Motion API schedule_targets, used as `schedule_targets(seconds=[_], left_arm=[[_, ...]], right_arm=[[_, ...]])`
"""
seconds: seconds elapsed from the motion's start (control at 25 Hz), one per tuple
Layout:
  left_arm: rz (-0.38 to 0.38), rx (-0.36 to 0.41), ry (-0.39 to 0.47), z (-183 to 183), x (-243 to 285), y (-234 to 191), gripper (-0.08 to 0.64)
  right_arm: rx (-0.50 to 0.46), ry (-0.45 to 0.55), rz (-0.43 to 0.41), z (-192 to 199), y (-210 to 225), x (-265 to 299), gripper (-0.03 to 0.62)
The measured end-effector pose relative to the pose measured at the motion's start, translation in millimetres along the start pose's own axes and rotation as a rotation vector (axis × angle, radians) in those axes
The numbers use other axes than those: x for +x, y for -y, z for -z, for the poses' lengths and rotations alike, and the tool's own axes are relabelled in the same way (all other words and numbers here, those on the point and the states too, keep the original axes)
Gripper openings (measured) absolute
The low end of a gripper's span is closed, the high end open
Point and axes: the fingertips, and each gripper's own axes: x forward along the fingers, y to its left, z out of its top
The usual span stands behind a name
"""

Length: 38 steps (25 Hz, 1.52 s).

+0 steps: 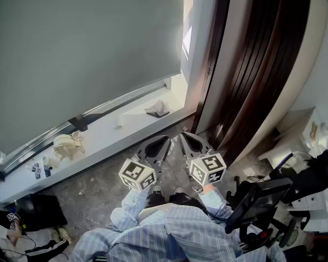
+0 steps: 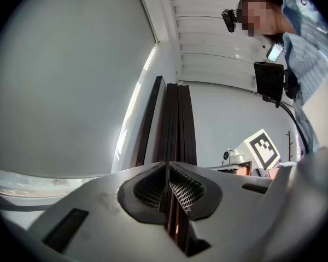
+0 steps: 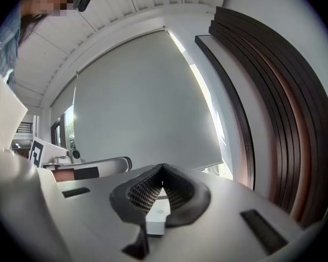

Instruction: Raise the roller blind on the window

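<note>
Roller blind (image 1: 82, 53) fills the upper left of your head view. It is a grey sheet hanging low, with its bottom edge just above the window frame and the white sill (image 1: 131, 125) that runs diagonally across the middle. On the sill lie a crumpled cloth (image 1: 157, 109), right of centre, and a cream bundle (image 1: 68, 144) further left.

Your left gripper (image 2: 167, 166) has its fingers together at the tips with nothing between them. Its view looks at dark wood panels (image 2: 175, 119) in the centre, with the blind at left. Your right gripper (image 3: 162, 169) is likewise closed and empty, and its view faces the blind across the middle.

In the head view both grippers sit side by side at lower centre, over the floor, short of the sill and apart from the blind. A black office chair (image 1: 259, 201) stands at lower right.
</note>
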Motion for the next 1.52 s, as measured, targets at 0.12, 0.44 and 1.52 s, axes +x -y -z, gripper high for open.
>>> schedule_targets(seconds=[0.12, 0.44, 1.52], left_arm=[[-0.008, -0.011, -0.002, 1, 0, -3, 0.022], [-0.018, -0.031, -0.009, 5, 3, -1, 0.023], [-0.080, -0.014, -0.022, 12, 84, -37, 0.023]], right_arm=[[0.000, 0.004, 0.004, 0, 2, 0, 0.005], [0.005, -0.008, 0.001, 3, 7, -3, 0.005], [0.030, 0.005, -0.065, -5, 89, 19, 0.005]])
